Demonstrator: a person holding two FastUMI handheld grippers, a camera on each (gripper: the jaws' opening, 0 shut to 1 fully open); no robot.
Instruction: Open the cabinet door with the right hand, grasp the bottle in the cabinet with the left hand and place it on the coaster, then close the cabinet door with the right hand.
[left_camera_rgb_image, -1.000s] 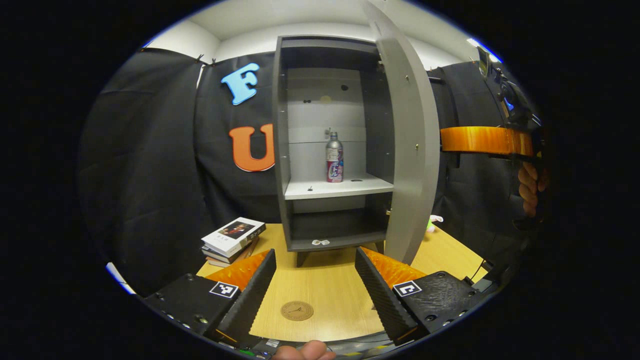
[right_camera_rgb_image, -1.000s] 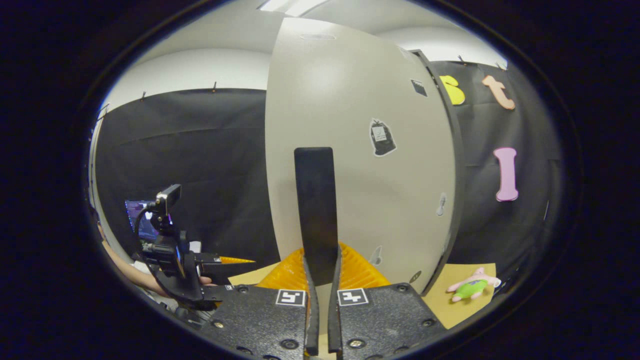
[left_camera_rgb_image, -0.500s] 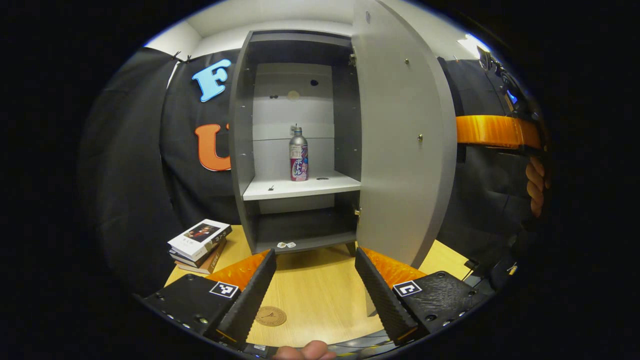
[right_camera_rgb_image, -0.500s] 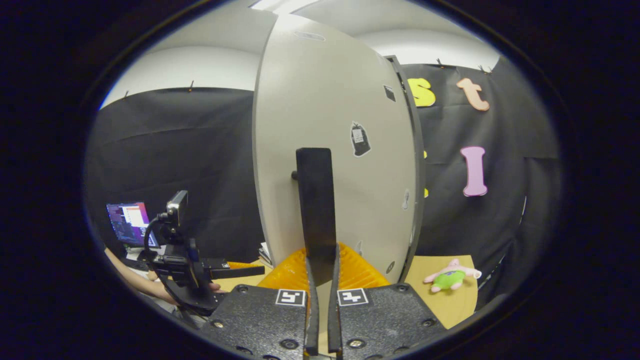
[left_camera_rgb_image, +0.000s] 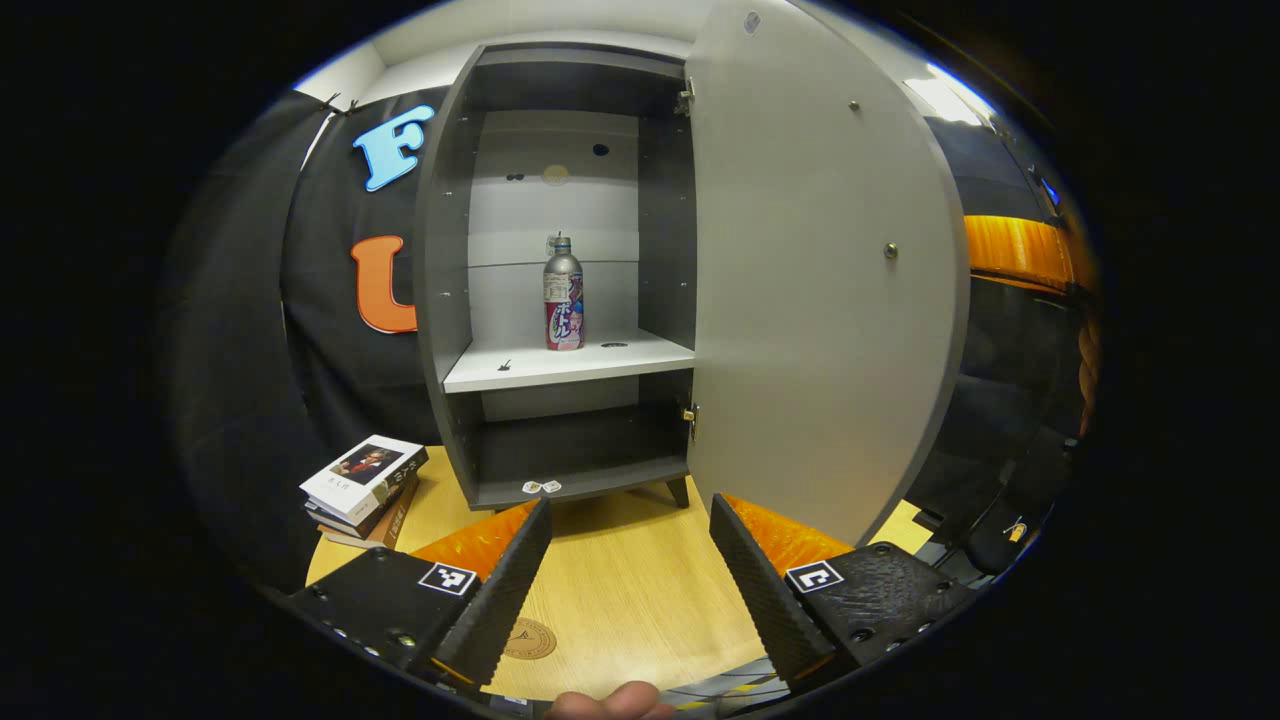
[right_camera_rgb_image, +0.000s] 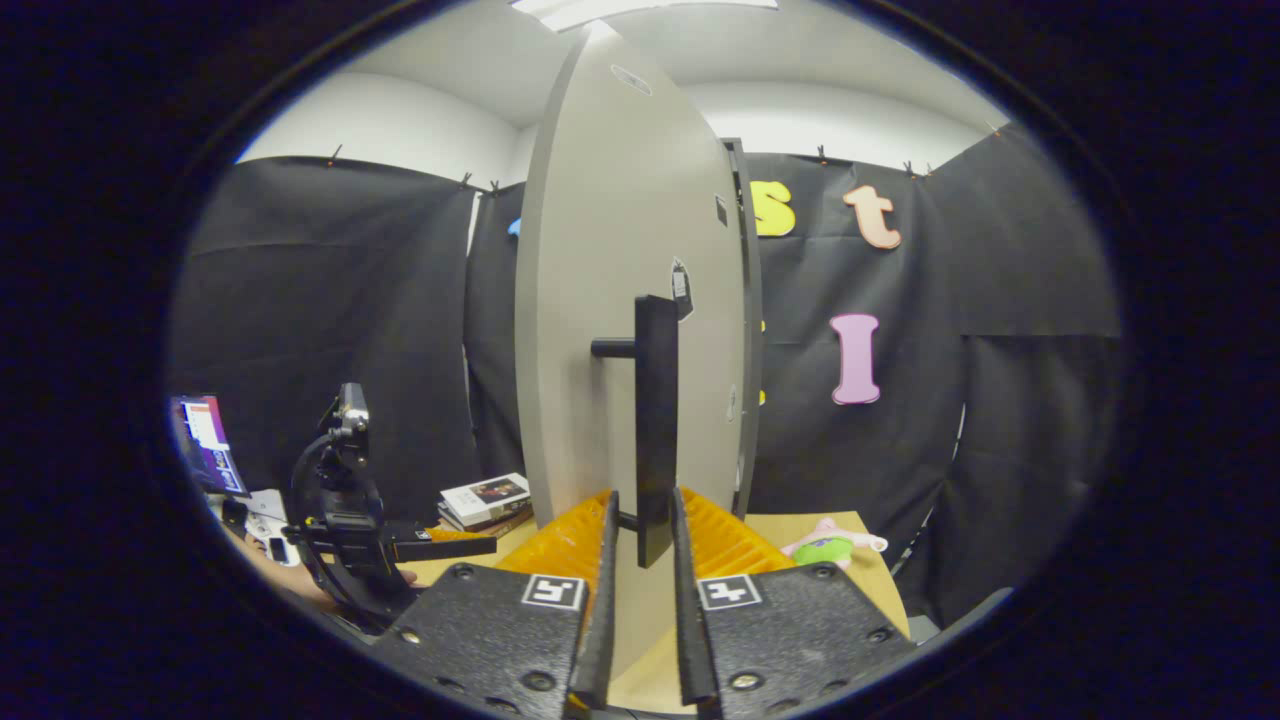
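In the right gripper view, the right gripper has its 2 fingers a little apart, one on each side of the lower end of the dark door handle. A thin gap shows on both sides of the handle, so the fingers do not seem to press on it. The handle is a vertical bar standing off the grey cabinet door, and the door is seen almost edge-on here. On its front are a few small stickers. To the left, farther off, the left gripper is held low over the wooden table, with a stack of books behind it. A green and pink plush toy lies on the table to the right of the door.

In the left gripper view, the left gripper has its 2 fingers wide apart and holds nothing. Between them and close to the left finger, a round brown coaster lies on the table. Beyond stands the cabinet, with its door open to the right. The bottle stands upright on the middle shelf, near the back wall. The books lie at the left of the cabinet.
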